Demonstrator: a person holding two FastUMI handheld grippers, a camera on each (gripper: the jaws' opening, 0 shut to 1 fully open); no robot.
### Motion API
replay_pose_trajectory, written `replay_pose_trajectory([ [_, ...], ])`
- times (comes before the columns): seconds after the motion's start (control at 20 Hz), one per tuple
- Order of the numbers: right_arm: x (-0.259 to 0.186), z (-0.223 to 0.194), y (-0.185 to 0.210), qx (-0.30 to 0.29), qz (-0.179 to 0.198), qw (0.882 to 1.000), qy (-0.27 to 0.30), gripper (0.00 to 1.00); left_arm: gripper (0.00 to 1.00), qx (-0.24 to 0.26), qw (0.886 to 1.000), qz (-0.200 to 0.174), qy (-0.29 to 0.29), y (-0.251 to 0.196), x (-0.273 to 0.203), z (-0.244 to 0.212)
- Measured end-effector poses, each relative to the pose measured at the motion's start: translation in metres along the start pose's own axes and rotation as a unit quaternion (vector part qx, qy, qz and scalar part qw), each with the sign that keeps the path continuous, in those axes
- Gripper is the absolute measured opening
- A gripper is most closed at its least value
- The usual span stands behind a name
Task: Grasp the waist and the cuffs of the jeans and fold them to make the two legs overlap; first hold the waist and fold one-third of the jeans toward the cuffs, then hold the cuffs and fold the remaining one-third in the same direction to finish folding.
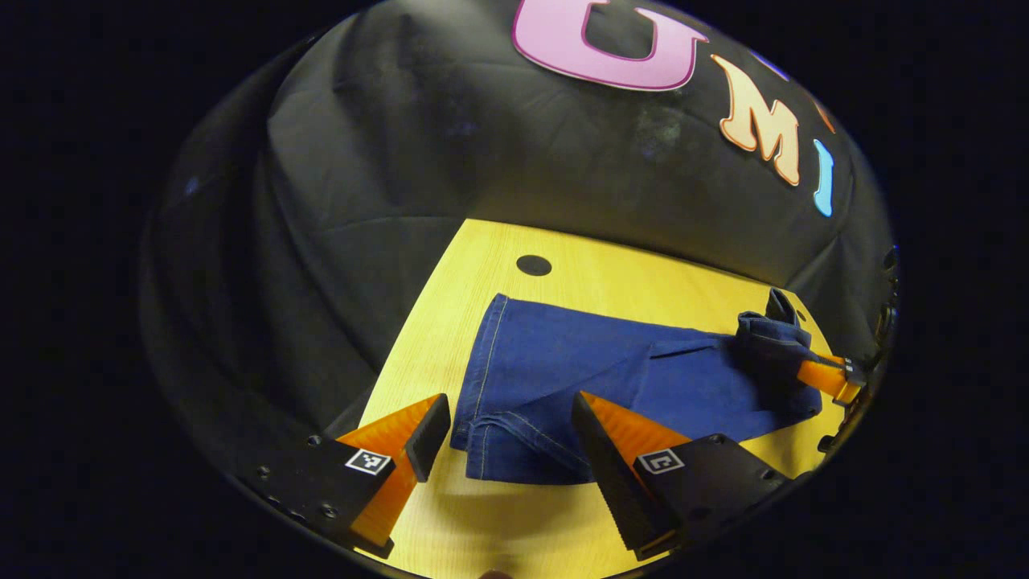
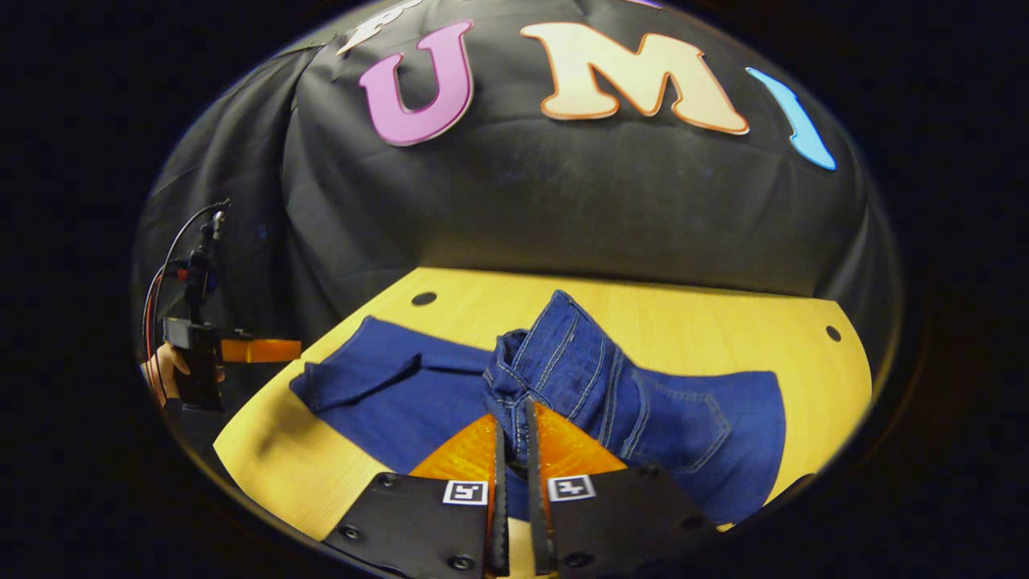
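Blue jeans (image 1: 611, 370) lie along the yellow table (image 1: 482, 265), with the legs overlapped. The cuffs (image 1: 498, 438) sit just beyond my left gripper (image 1: 506, 418), which is open and hovering over them without touching. In the right gripper view my right gripper (image 2: 513, 406) is shut on the bunched waist (image 2: 563, 354), which is lifted and folded up off the table. The rest of the jeans (image 2: 402, 394) stays flat toward the cuffs (image 2: 321, 386). The left gripper view shows the right gripper (image 1: 812, 370) far off, clamping the waist (image 1: 768, 334).
The table (image 2: 723, 330) has small dark holes (image 1: 534, 264) (image 2: 424, 298) (image 2: 834, 333) near its far edge. In the right gripper view a hand (image 2: 161, 366) holds the left gripper (image 2: 261, 351) past the table's left end, with cables above it.
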State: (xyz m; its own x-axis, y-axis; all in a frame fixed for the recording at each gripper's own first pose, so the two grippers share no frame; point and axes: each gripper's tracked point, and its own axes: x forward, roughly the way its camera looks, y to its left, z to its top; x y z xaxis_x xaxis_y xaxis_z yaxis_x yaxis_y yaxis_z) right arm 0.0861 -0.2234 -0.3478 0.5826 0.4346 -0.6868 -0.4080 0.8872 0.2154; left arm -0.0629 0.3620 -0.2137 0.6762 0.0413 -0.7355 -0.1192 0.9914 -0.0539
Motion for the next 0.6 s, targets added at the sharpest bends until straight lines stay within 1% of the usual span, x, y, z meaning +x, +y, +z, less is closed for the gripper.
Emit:
replay_pose_trajectory([
  [0.1, -0.019, 0.026, 0.006, -0.002, 0.029, 1.000, -0.009, 0.41, 0.96, -0.002, 1.000, -0.006, 0.008, 0.001, 0.009, -0.006],
  [0.15, -0.024, 0.028, 0.004, -0.005, 0.035, 0.999, -0.014, 0.56, 0.96, -0.001, 1.000, -0.005, 0.010, 0.003, 0.013, -0.008],
  [0.2, -0.030, 0.033, -0.002, -0.010, 0.032, 0.999, -0.017, 0.72, 0.96, 0.002, 1.000, -0.005, 0.014, 0.003, 0.020, -0.009],
  [0.25, -0.035, 0.032, -0.003, -0.014, 0.027, 0.999, -0.018, 0.73, 0.96, 0.007, 1.000, -0.004, 0.016, 0.004, 0.029, -0.011],
  [0.35, -0.048, 0.032, -0.010, -0.010, 0.016, 1.000, -0.018, 0.72, 0.95, 0.016, 0.999, 0.001, 0.029, 0.008, 0.041, -0.015],
  [0.45, -0.061, 0.031, -0.026, -0.004, -0.001, 1.000, -0.019, 0.70, 0.96, 0.020, 0.999, 0.005, 0.044, 0.008, 0.050, -0.023],
  [0.5, -0.066, 0.032, -0.035, -0.002, -0.010, 1.000, -0.021, 0.72, 0.96, 0.019, 0.998, 0.004, 0.052, 0.009, 0.054, -0.027],
  [0.55, -0.072, 0.032, -0.044, -0.001, -0.020, 1.000, -0.022, 0.70, 0.96, 0.020, 0.998, 0.009, 0.059, 0.009, 0.058, -0.029],
  [0.6, -0.078, 0.033, -0.053, 0.002, -0.029, 0.999, -0.023, 0.71, 0.97, 0.022, 0.998, 0.015, 0.058, 0.010, 0.059, -0.028],
])
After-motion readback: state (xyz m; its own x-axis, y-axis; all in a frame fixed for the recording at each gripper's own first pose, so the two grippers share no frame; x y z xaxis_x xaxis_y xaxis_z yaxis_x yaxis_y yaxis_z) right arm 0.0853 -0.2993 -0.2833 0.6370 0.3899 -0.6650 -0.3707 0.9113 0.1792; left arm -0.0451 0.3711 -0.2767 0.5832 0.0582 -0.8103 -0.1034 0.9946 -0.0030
